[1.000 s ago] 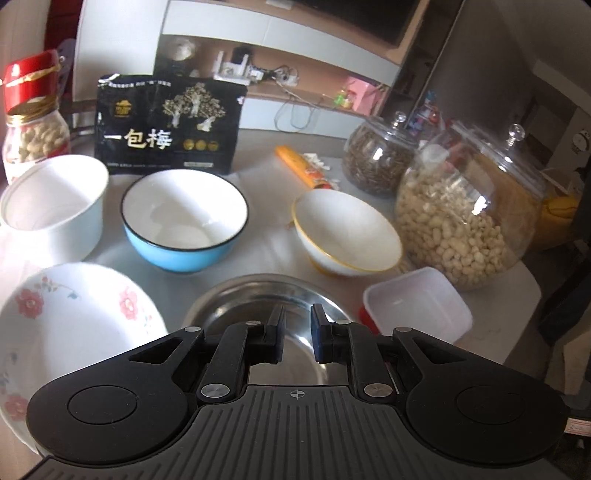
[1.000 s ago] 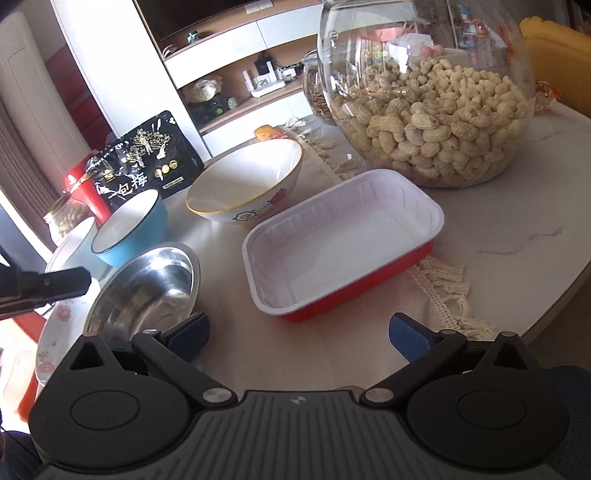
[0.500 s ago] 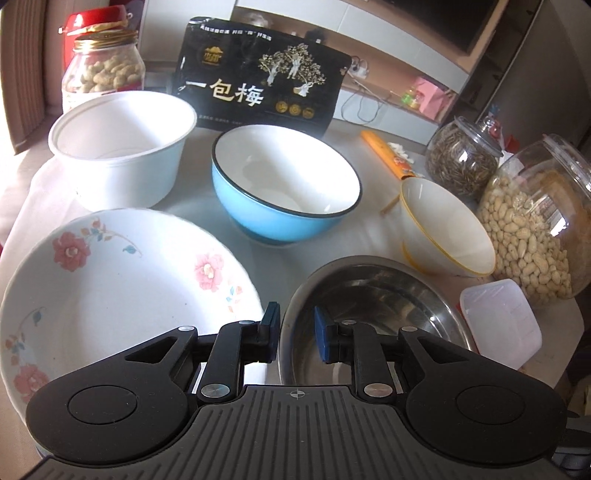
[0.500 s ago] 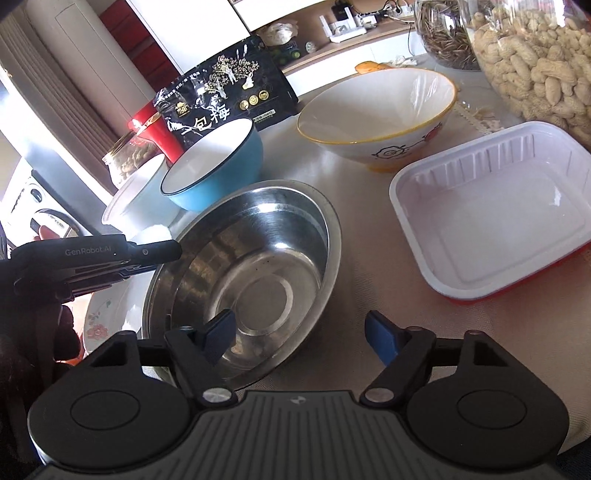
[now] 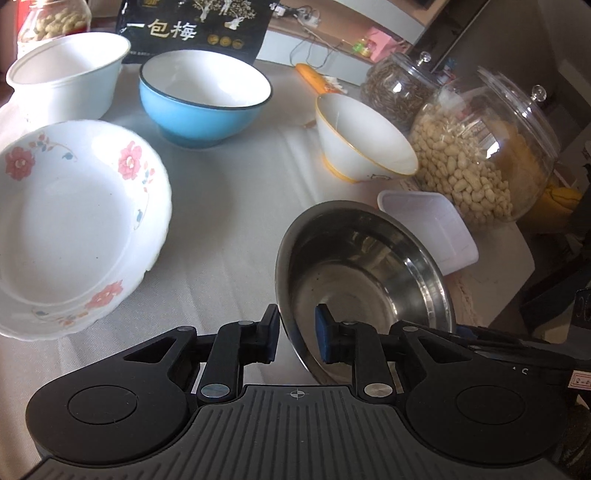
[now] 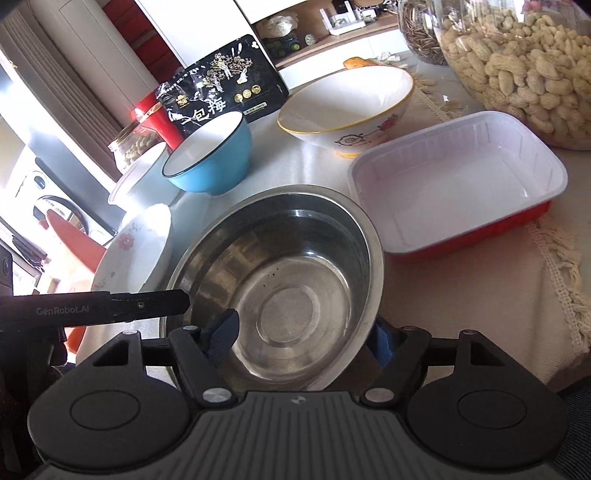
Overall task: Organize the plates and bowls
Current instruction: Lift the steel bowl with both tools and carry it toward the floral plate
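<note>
A steel bowl sits tilted near the table's front edge. My left gripper straddles its near-left rim, jaws narrowly apart with one pad outside and one inside, not clamped. My right gripper is open wide with the same steel bowl between its fingers, the left finger inside the bowl and the right finger outside the rim. A floral plate lies to the left. A blue bowl, a white tub and a yellow-rimmed bowl stand behind.
A red-and-white rectangular tray lies right of the steel bowl. A big peanut jar and a seed jar stand at the back right. A black snack bag and a small nut jar stand at the back left.
My left gripper moved right and opened slightly around the steel bowl's rim. My right gripper came forward until the bowl lies between its fingers. The bowl now looks tilted.
</note>
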`<state>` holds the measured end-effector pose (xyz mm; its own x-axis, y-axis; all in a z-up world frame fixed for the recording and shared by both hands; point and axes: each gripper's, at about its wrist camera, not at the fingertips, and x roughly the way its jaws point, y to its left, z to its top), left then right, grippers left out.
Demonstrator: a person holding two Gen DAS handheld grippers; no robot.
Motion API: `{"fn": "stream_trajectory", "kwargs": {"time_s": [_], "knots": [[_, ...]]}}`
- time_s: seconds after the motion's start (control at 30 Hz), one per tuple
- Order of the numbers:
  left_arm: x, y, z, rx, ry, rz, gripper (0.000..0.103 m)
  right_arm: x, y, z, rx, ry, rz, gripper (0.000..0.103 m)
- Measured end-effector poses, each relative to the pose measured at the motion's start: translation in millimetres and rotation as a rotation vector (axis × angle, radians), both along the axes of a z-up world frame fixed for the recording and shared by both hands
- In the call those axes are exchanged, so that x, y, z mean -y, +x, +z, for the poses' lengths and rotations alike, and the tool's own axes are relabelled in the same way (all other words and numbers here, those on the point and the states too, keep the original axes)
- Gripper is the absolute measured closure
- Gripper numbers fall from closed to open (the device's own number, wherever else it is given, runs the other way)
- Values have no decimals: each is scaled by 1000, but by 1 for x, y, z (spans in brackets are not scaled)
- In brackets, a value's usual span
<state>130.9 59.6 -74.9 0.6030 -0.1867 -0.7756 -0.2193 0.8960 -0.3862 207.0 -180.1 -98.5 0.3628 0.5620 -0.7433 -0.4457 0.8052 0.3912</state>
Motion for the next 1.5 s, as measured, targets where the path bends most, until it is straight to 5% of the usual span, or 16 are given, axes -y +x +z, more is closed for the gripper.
{"fn": "stream_trajectory", "kwargs": {"time_s": [0.2, 0.53, 1.03, 1.1, 1.33, 1.5], "knots": [[5, 5, -4, 7, 58, -2, 80, -7, 1, -12, -16, -62, -27, 20], [-3, 2, -4, 20, 24, 7, 80, -27, 3, -12, -40, -134, 44, 0], [-2, 4, -4, 19, 29, 18, 80, -30, 13, -11, -100, -131, 35, 0], [-1, 5, -6, 17, 27, 16, 80, -28, 13, -9, -89, -93, 38, 4], [-12, 5, -11, 56, 9, 47, 82, -37, 5, 12, 52, -125, -33, 52], [-52, -24, 15, 198, -41, 140, 82, -81, -6, 49, 216, -145, 32, 53]]}}
